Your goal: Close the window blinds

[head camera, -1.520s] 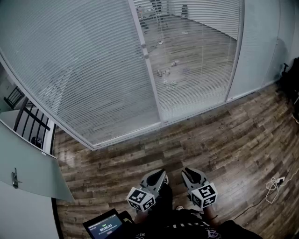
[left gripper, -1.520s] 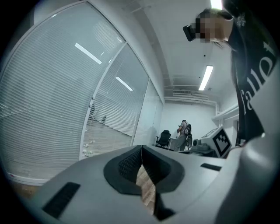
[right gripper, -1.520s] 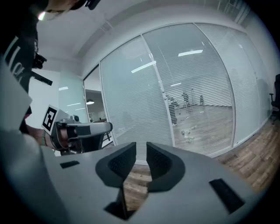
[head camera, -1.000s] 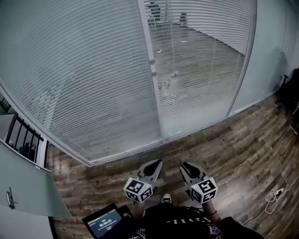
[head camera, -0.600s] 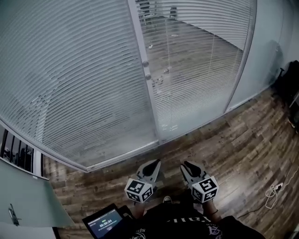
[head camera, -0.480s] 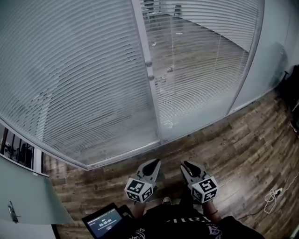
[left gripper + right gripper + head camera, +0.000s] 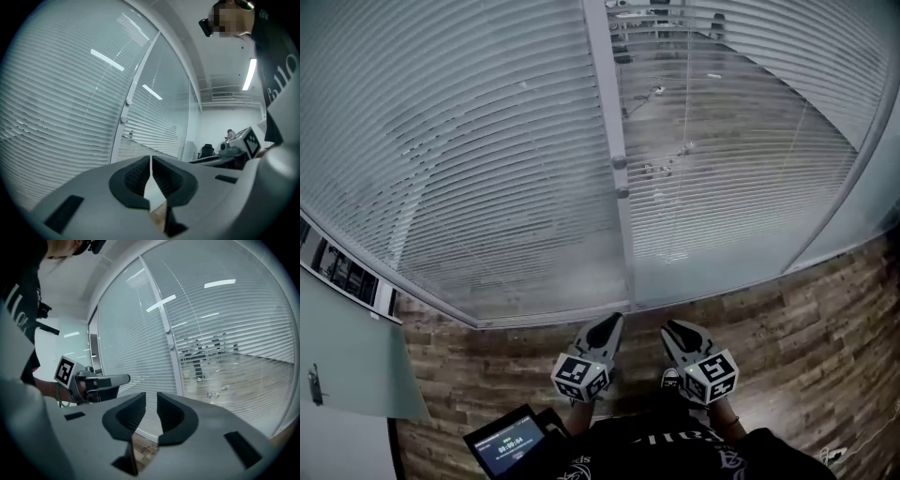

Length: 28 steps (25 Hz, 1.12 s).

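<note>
Slatted window blinds cover a glass wall ahead. The left pane's blinds (image 7: 469, 159) look nearly opaque. Through the slats of the right pane's blinds (image 7: 731, 159) a room with a wooden floor shows. Between the panes stands a pale frame post (image 7: 609, 103) with two small knobs (image 7: 620, 163), which also show in the left gripper view as knobs (image 7: 128, 101) and in the right gripper view as knobs (image 7: 167, 329). My left gripper (image 7: 609, 323) (image 7: 150, 159) is shut and empty. My right gripper (image 7: 672, 328) (image 7: 151, 399) shows a narrow gap with nothing in it. Both point at the wall's foot, short of the glass.
A dark tablet (image 7: 511, 442) with a lit screen hangs at my lower left. A grey door panel (image 7: 347, 366) with a handle stands open at the left. The wood-plank floor (image 7: 806, 328) runs to the right. A distant desk with a chair (image 7: 206, 151) shows in the left gripper view.
The glass wall has come much closer and fills most of the head view. Both grippers have travelled toward it side by side, keeping their spacing. Less floor lies ahead of them.
</note>
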### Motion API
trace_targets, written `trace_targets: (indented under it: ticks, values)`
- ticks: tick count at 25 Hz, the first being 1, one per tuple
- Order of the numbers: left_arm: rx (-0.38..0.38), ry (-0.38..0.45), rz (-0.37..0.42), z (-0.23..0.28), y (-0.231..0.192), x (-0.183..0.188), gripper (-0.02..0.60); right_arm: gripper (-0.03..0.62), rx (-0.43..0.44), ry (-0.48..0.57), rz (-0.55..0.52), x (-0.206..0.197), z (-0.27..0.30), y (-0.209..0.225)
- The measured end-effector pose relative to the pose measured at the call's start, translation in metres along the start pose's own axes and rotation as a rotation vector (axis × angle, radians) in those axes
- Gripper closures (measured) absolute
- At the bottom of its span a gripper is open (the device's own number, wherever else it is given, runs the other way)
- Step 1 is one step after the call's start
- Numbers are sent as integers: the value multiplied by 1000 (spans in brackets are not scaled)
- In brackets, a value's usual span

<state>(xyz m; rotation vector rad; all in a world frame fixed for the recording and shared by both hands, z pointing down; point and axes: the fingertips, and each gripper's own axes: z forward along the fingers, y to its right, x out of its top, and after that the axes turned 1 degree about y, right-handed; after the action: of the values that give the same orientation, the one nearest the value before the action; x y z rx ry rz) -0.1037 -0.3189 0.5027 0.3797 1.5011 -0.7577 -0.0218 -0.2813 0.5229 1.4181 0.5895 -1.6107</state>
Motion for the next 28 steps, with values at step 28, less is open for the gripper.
trace_targets:
  ticks: [28]
  values:
    - [502, -357, 1182, 256, -130, 114, 431, 510, 250, -59, -14, 24, 94, 145]
